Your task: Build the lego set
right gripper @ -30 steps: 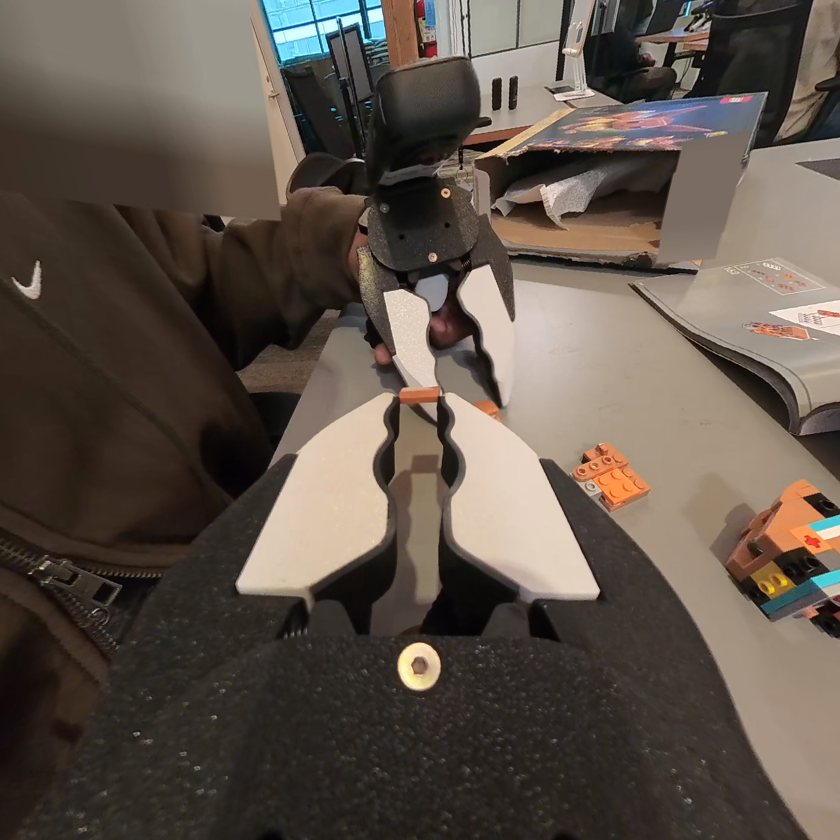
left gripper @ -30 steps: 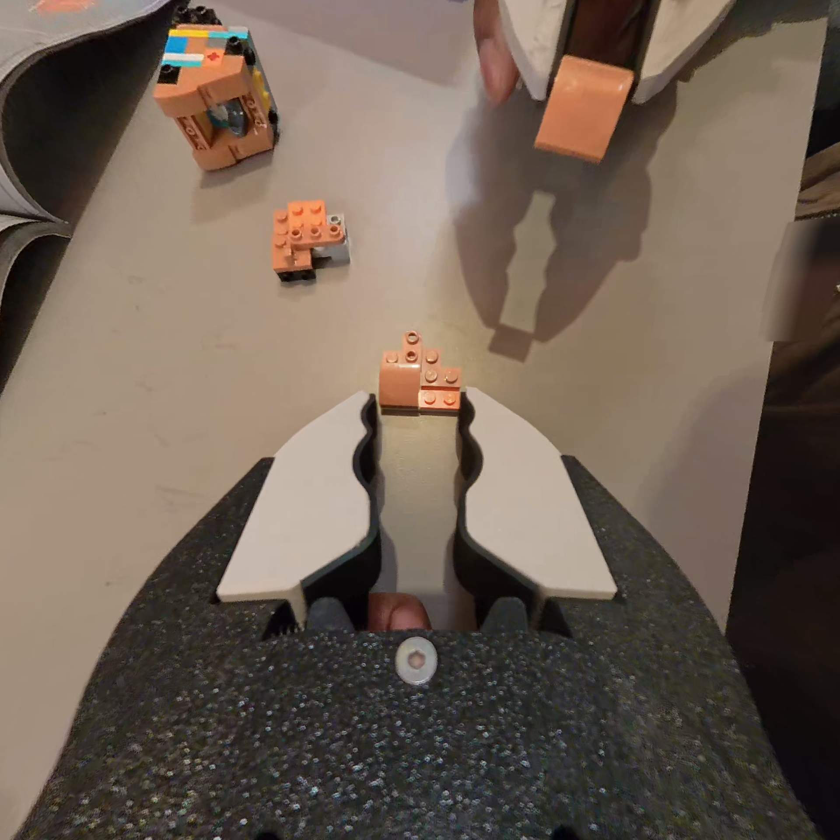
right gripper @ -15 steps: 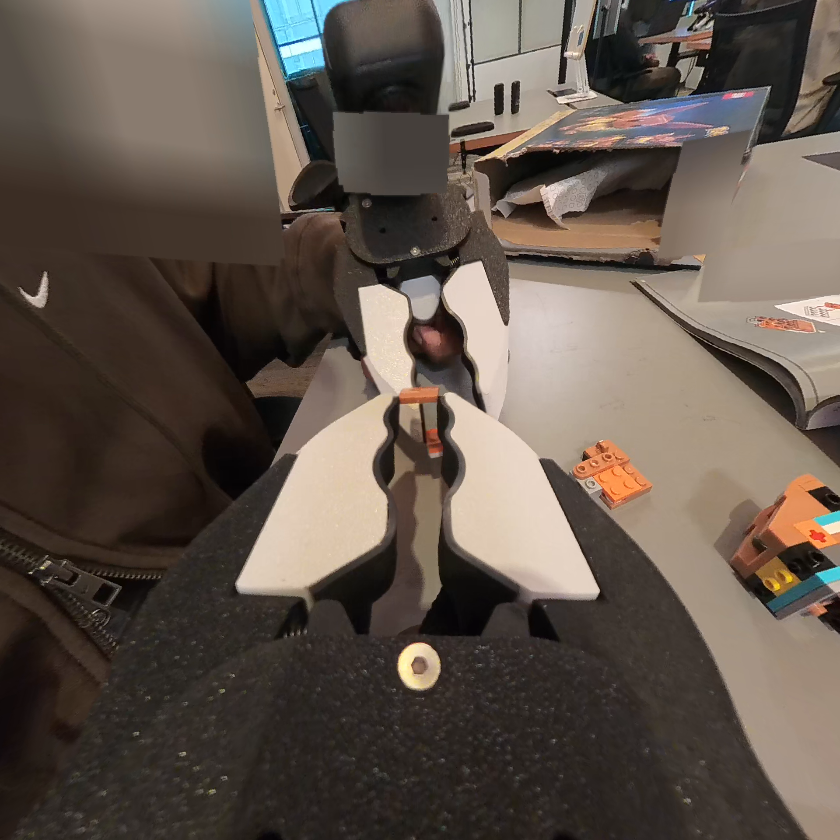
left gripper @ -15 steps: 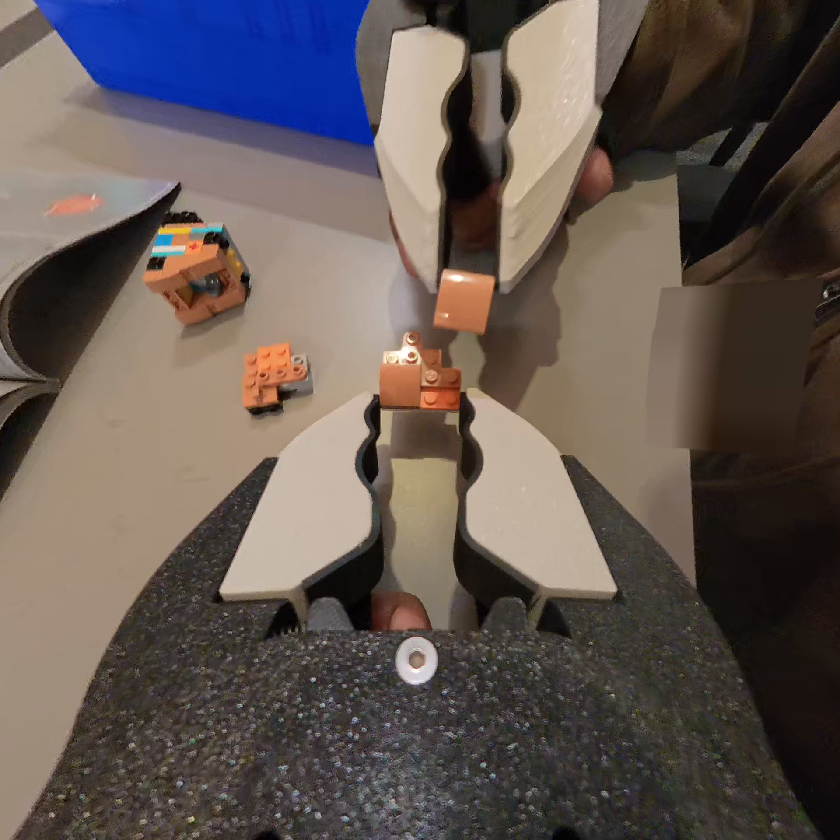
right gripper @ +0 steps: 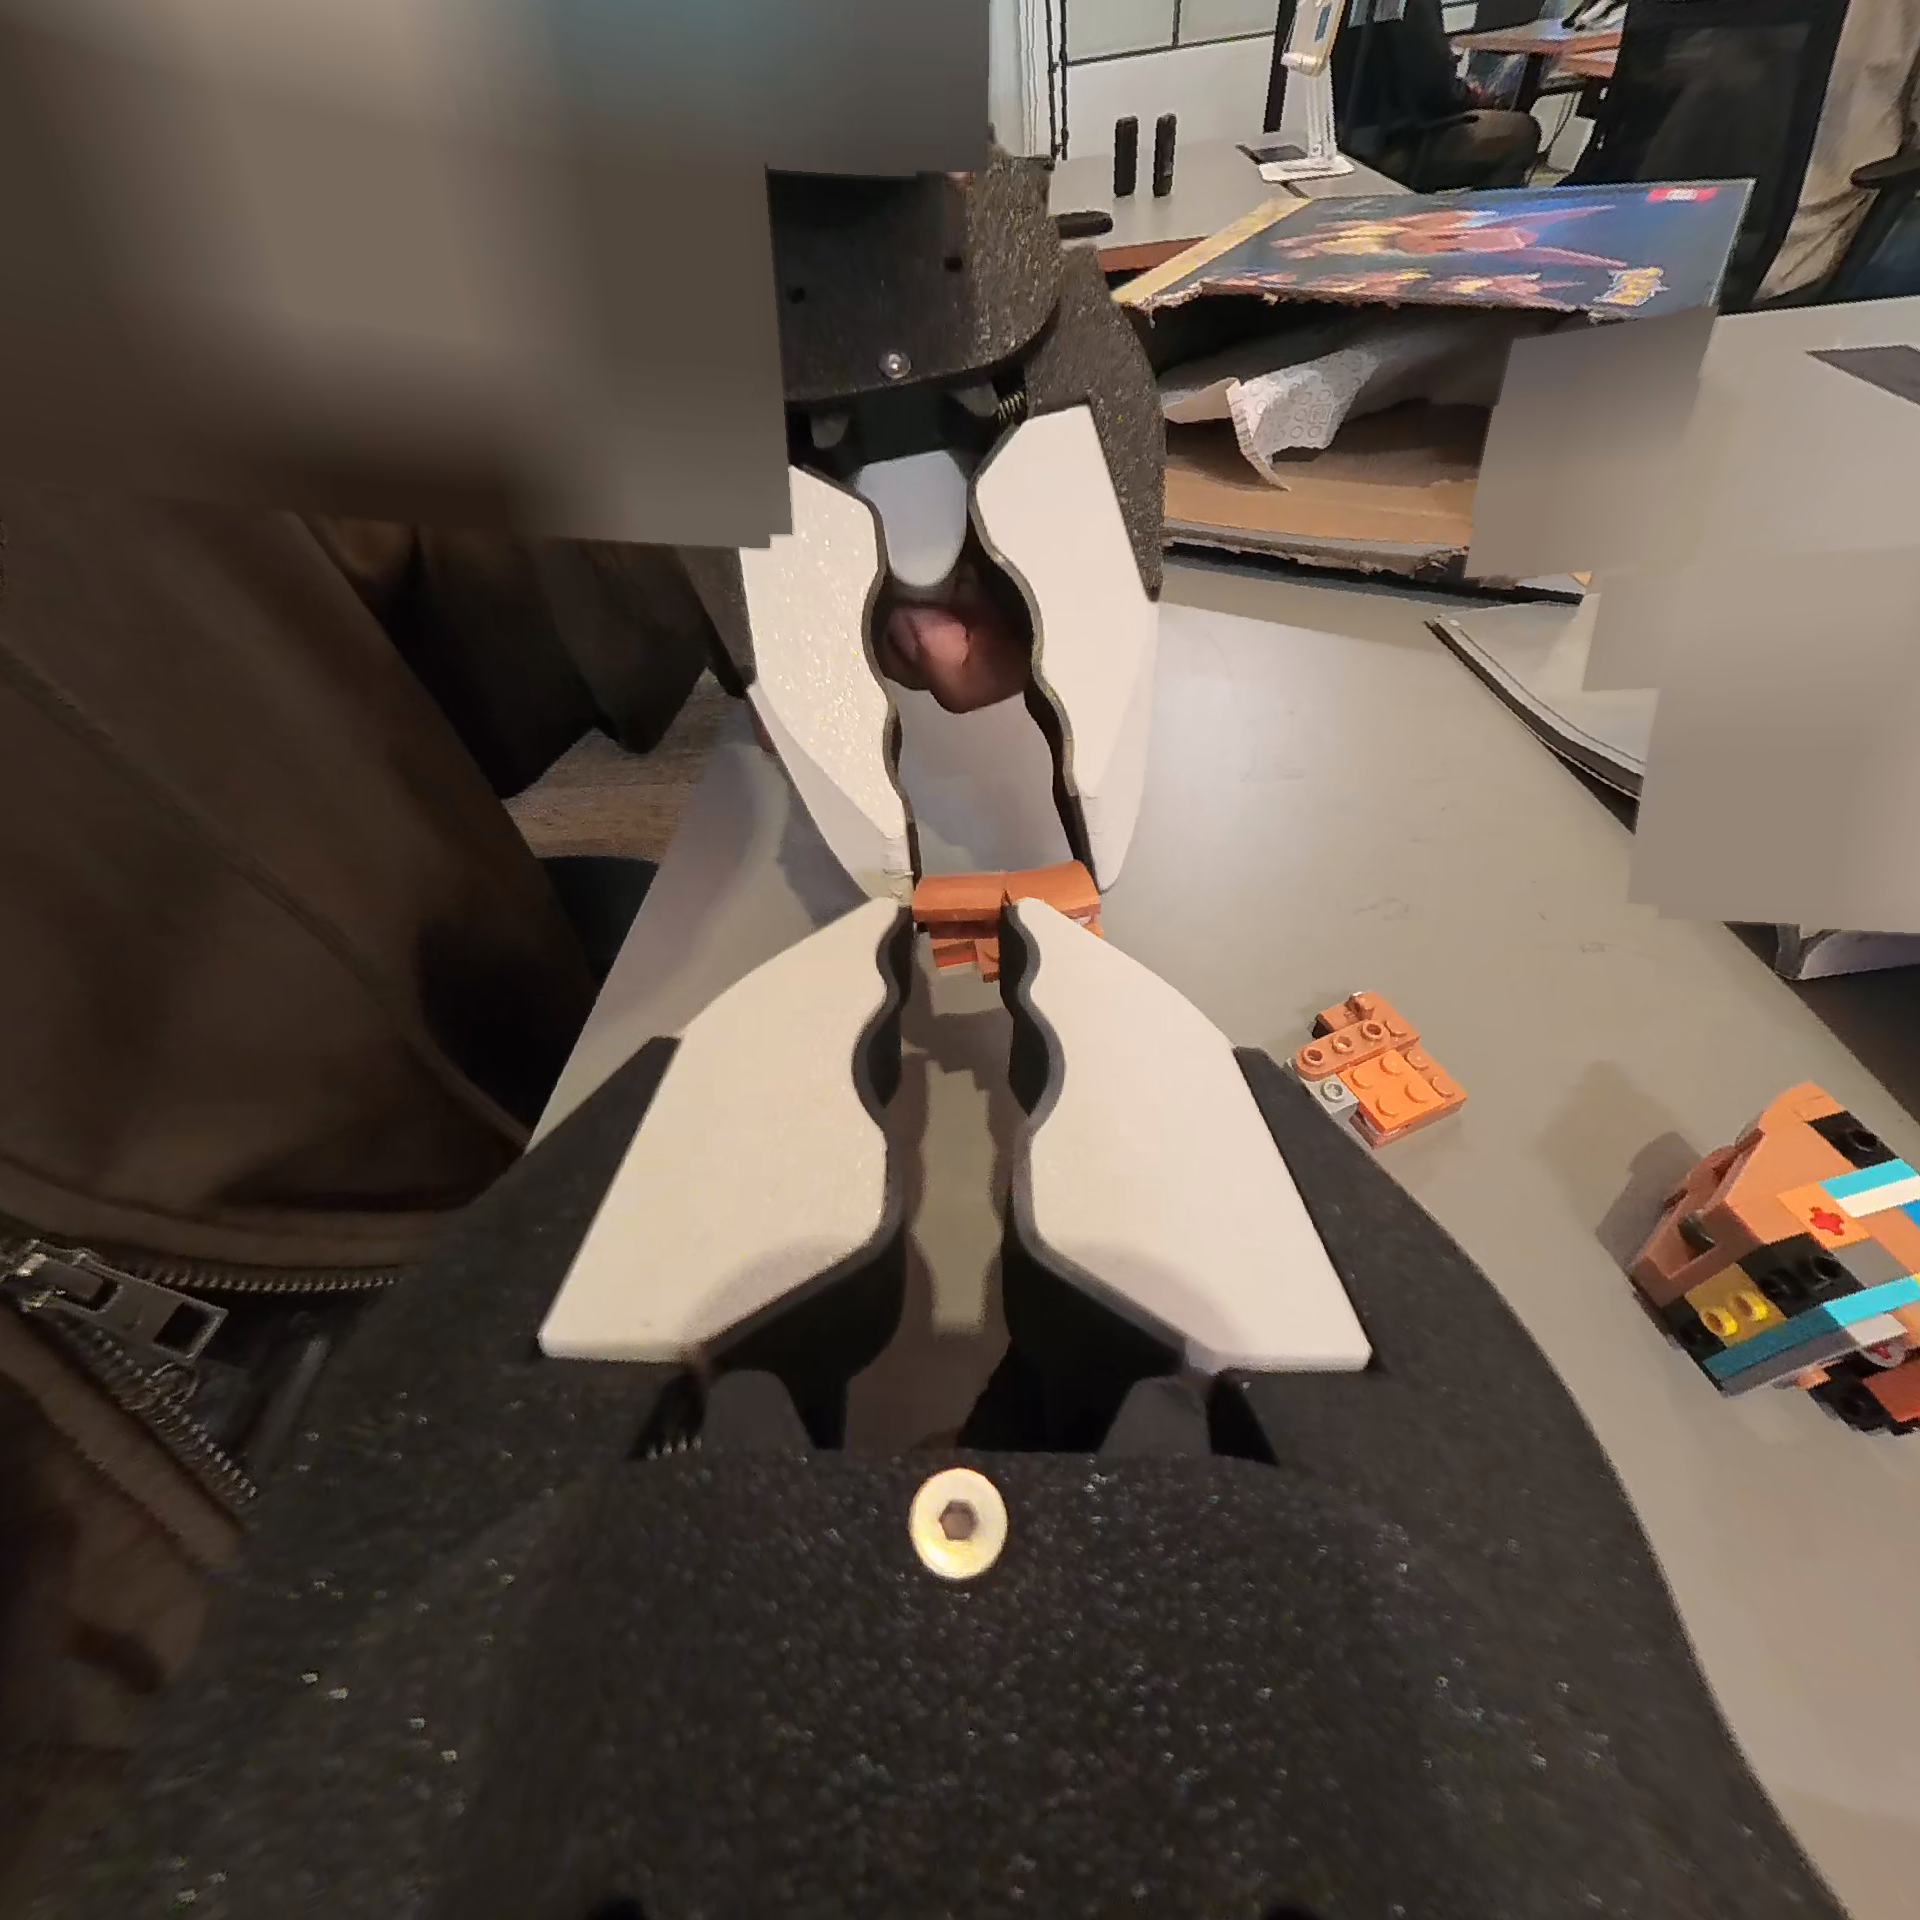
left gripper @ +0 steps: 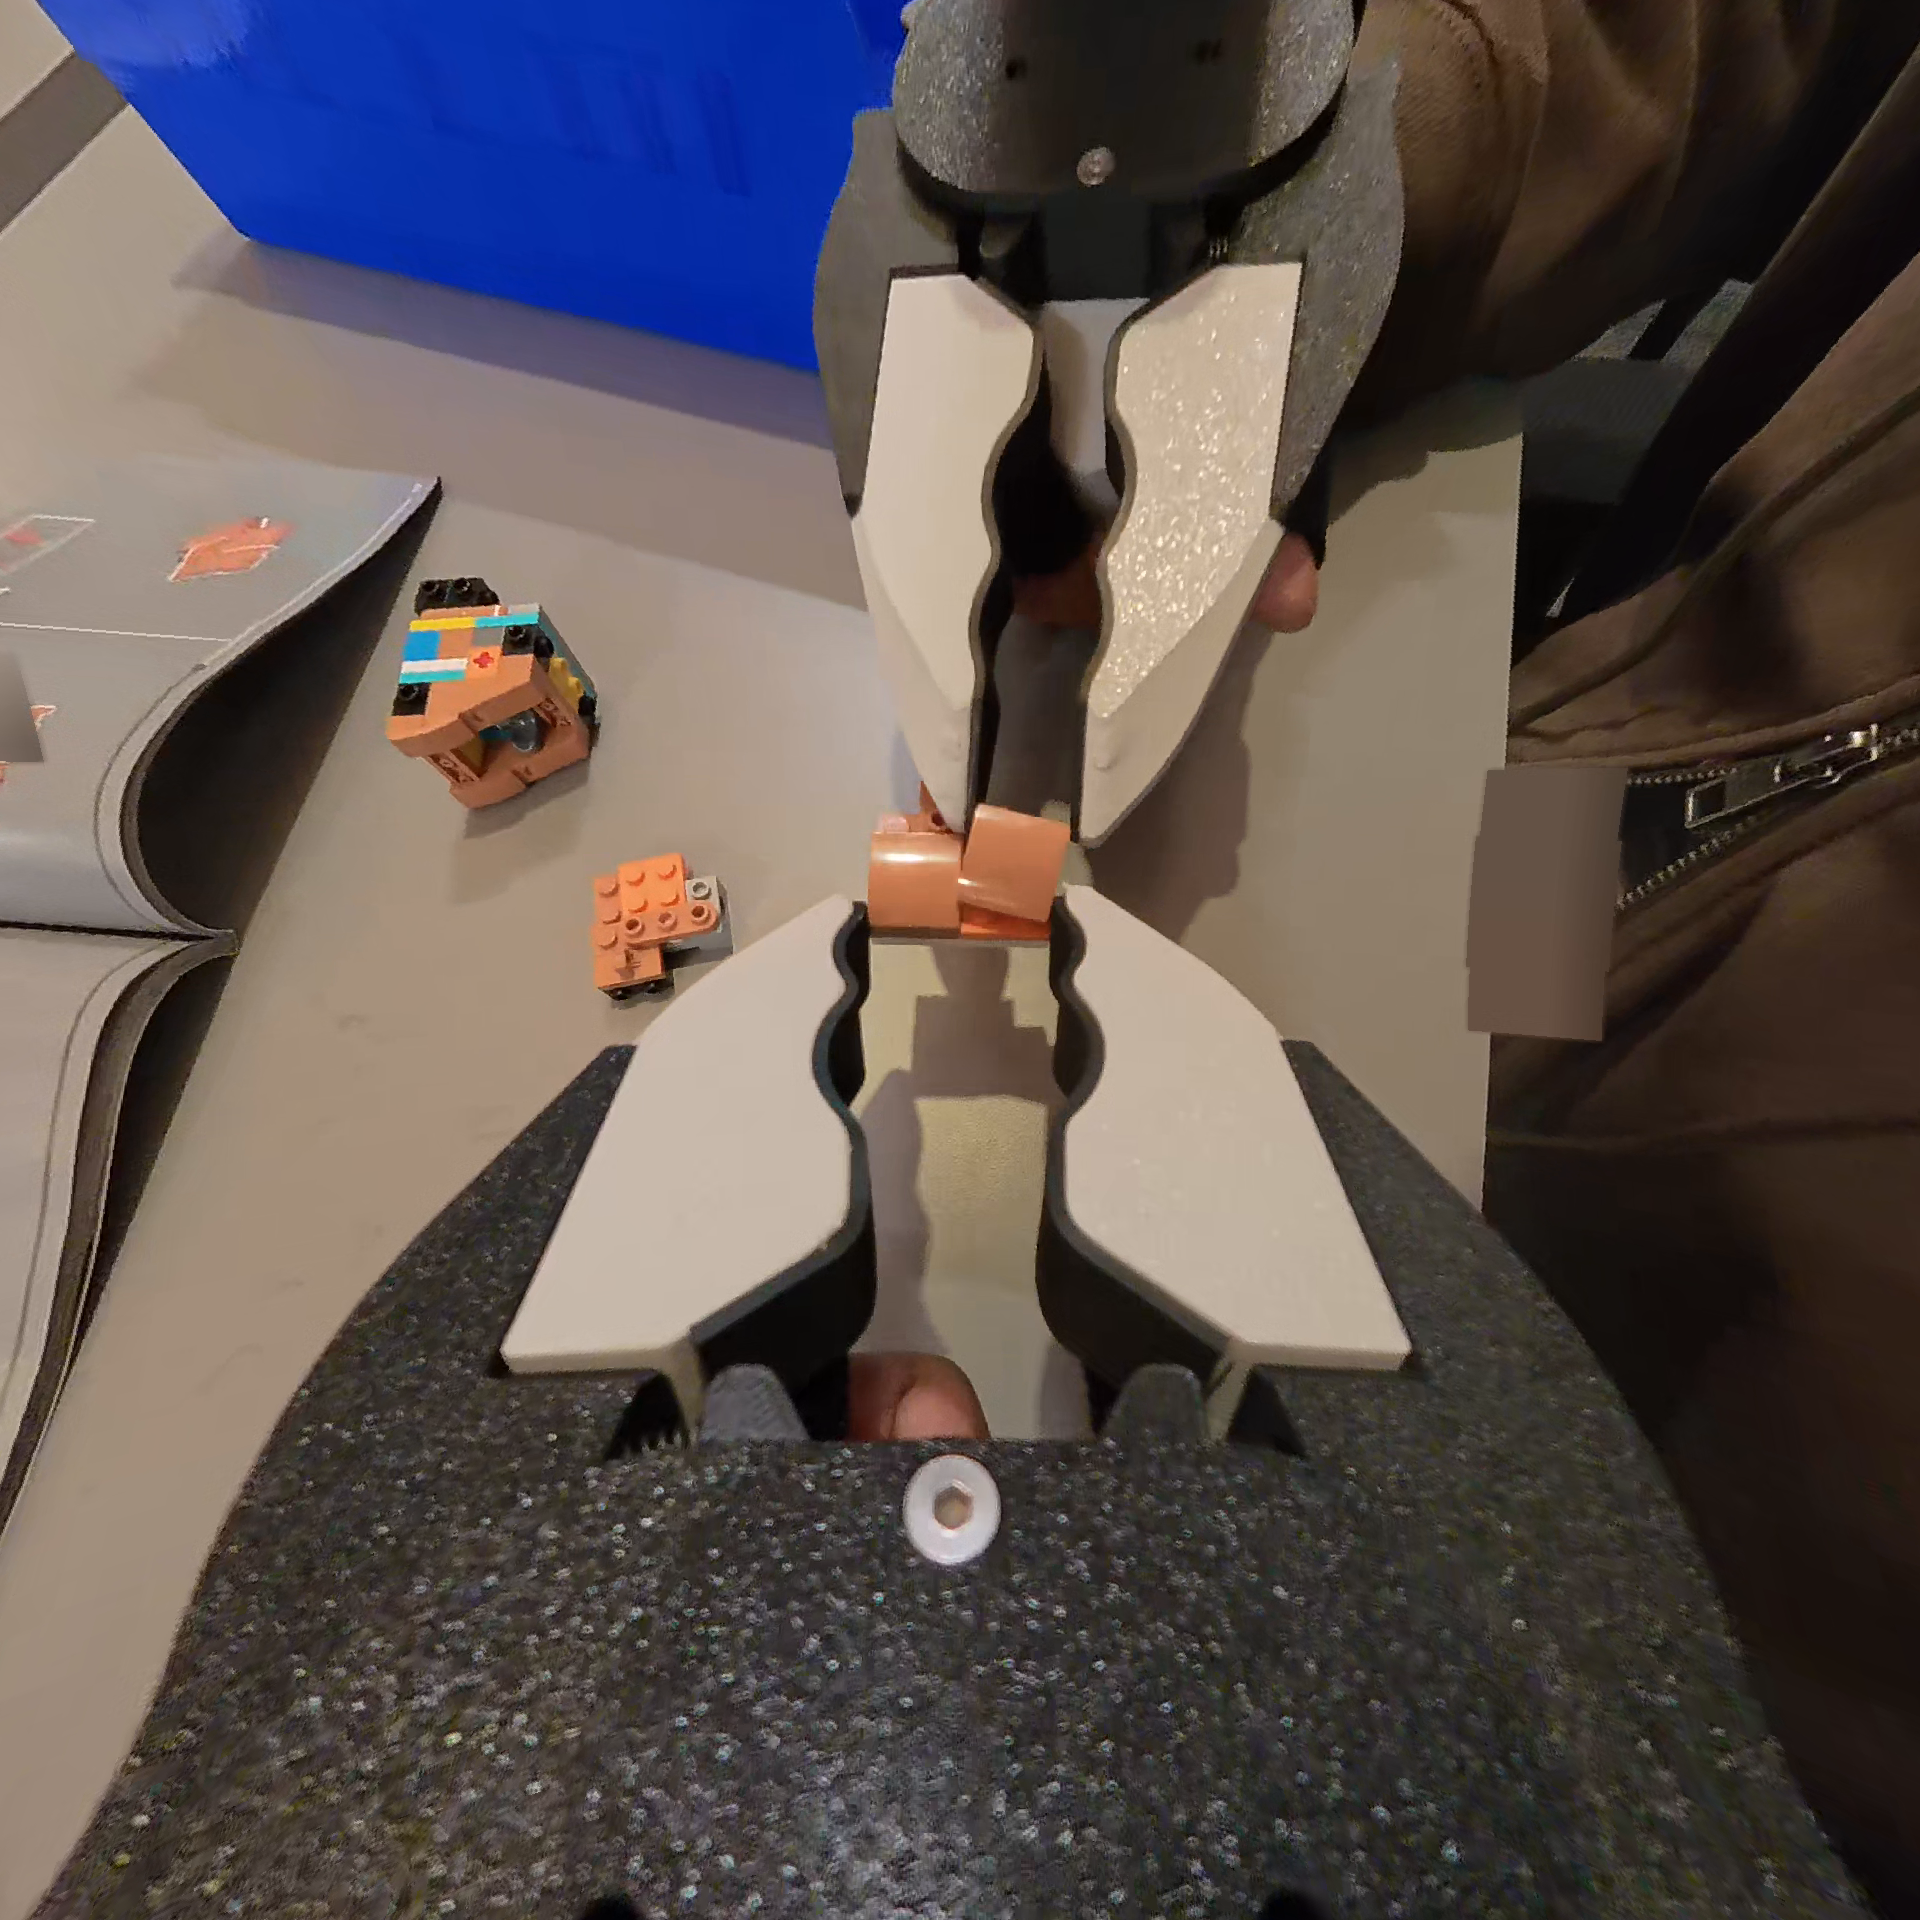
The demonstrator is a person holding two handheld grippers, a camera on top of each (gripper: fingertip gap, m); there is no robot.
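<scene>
My left gripper [left gripper: 958, 920] is shut on a small orange lego assembly [left gripper: 912, 885] held above the table. My right gripper [right gripper: 958, 914] is shut on an orange curved slope piece [right gripper: 954, 896]. In the left wrist view the right gripper [left gripper: 1023, 831] comes down from above and its slope piece [left gripper: 1013, 878] rests tilted on the assembly's right half, touching it. In the right wrist view the left gripper [right gripper: 1003, 878] faces me with the assembly [right gripper: 1049, 891] at its tips.
On the grey table [left gripper: 312, 1091] lie a small orange plate cluster [left gripper: 655, 920] [right gripper: 1377, 1081] and a bigger multicoloured lego block [left gripper: 488, 707] [right gripper: 1808, 1247]. An open instruction booklet [left gripper: 125, 665] lies at left, a blue bin [left gripper: 499, 135] behind. A torn lego box [right gripper: 1434, 353] stands farther back. Both grippers' tips are roughly 12 cm from the bigger multicoloured lego block [left gripper: 488, 707].
The right gripper has come down and closer with the slope piece, from high above to touching the assembly held by the left gripper. The left gripper has tilted up and kept its grip.
</scene>
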